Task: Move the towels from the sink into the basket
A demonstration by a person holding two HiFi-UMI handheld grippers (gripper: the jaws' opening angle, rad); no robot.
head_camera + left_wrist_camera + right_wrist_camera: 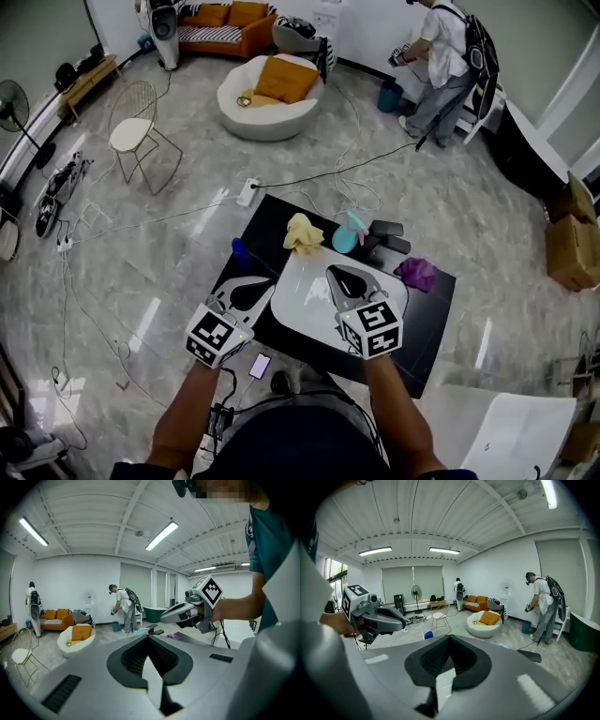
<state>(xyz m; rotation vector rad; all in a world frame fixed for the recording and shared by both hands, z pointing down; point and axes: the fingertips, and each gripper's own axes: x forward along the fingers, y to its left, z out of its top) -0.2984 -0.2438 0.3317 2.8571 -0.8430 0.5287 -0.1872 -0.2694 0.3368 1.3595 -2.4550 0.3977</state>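
A white sink (302,281) rests on a black table (431,323). A yellow towel (304,232) lies on the table at the sink's far edge, and a purple towel (416,273) lies to the sink's right, outside it. My left gripper (259,289) hovers at the sink's left rim, shut and holding nothing. Above the sink's middle, my right gripper (339,275) is also shut and holds nothing. Each gripper view looks level across the room, with the jaw tips (149,637) (450,637) together. I cannot make out a basket.
A teal spray bottle (347,234) and black objects (385,235) stand at the table's far side, and a blue item (240,249) at its left edge. Cables cross the floor. A wire chair (139,131), a round white seat (267,98) and a person (442,66) stand farther off.
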